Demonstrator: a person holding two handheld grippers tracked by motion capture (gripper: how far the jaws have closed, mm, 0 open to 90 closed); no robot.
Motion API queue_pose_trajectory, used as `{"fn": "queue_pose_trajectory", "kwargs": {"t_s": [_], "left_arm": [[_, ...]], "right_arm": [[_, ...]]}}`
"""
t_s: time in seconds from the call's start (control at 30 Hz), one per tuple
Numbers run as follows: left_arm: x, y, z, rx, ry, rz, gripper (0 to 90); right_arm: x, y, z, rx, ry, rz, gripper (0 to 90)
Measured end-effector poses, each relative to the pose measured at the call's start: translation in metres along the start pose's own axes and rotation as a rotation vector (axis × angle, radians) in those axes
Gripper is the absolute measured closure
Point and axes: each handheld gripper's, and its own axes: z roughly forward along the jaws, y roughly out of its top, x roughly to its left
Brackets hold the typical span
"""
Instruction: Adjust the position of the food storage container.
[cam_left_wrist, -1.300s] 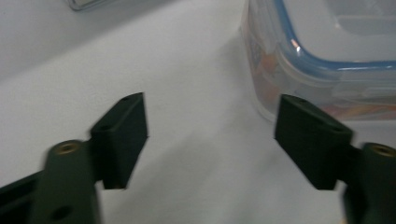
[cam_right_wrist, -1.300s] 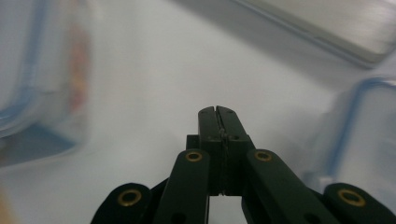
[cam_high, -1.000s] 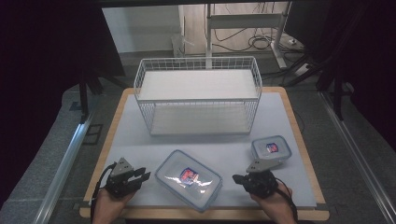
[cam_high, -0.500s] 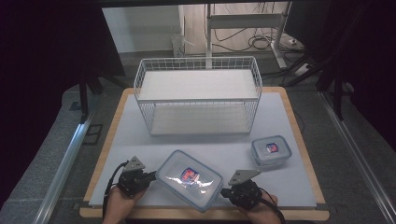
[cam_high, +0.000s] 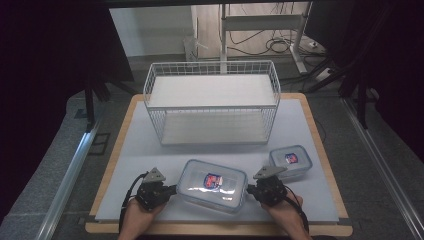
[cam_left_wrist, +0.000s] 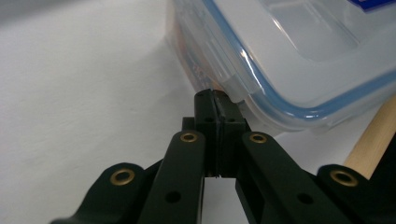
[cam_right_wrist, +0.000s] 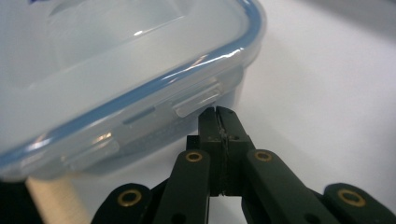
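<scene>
A large clear container (cam_high: 212, 185) with a blue-rimmed lid and a sticker lies near the front of the white mat (cam_high: 145, 150). My left gripper (cam_high: 173, 189) is shut, its tips against the container's left end. My right gripper (cam_high: 249, 190) is shut at the right end. In the left gripper view the shut tips (cam_left_wrist: 215, 96) touch just under a side latch of the container (cam_left_wrist: 299, 56). In the right gripper view the shut tips (cam_right_wrist: 218, 112) sit right below a latch flap of the container (cam_right_wrist: 116, 60). Nothing is between either pair of jaws.
A smaller lidded container (cam_high: 290, 161) rests to the right, just behind my right gripper. A white wire two-level rack (cam_high: 212, 102) stands at the back of the mat. The wooden table edge (cam_high: 220, 229) runs close under both hands.
Both grippers have moved inward to the ends of the large container; the right one came left, away from the small container. The containers have not moved.
</scene>
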Motion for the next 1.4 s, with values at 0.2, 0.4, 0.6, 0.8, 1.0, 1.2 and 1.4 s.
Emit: {"fn": "queue_pose_trajectory", "kwargs": {"t_s": [0.2, 0.4, 0.6, 0.8, 1.0, 1.2, 1.4], "left_arm": [[-0.006, 0.008, 0.008, 0.006, 0.010, 0.017, 89.7], [-0.007, 0.010, 0.009, 0.011, 0.021, 0.023, 89.7], [-0.001, 0.009, 0.007, 0.006, 0.012, -0.008, 89.3], [-0.001, 0.007, 0.000, -0.009, 0.047, 0.017, 78.4], [0.006, -0.001, -0.019, -0.066, 0.099, 0.017, 59.3], [0.012, -0.012, -0.030, -0.072, 0.153, 0.034, 43.4], [0.012, -0.016, -0.035, -0.082, 0.157, 0.047, 29.5]], "right_arm": [[-0.022, 0.009, 0.005, -0.022, -0.034, 0.055, 89.7], [-0.033, 0.016, 0.013, -0.032, -0.051, 0.074, 89.7], [-0.034, 0.025, 0.026, -0.015, -0.061, 0.047, 89.6], [-0.033, 0.025, 0.014, -0.041, -0.092, 0.008, 85.0], [-0.032, 0.018, -0.003, -0.068, -0.072, 0.002, 78.2], [-0.032, 0.008, -0.018, -0.088, -0.066, 0.004, 66.1], [-0.028, 0.000, -0.028, -0.110, -0.067, 0.005, 55.1]]}}
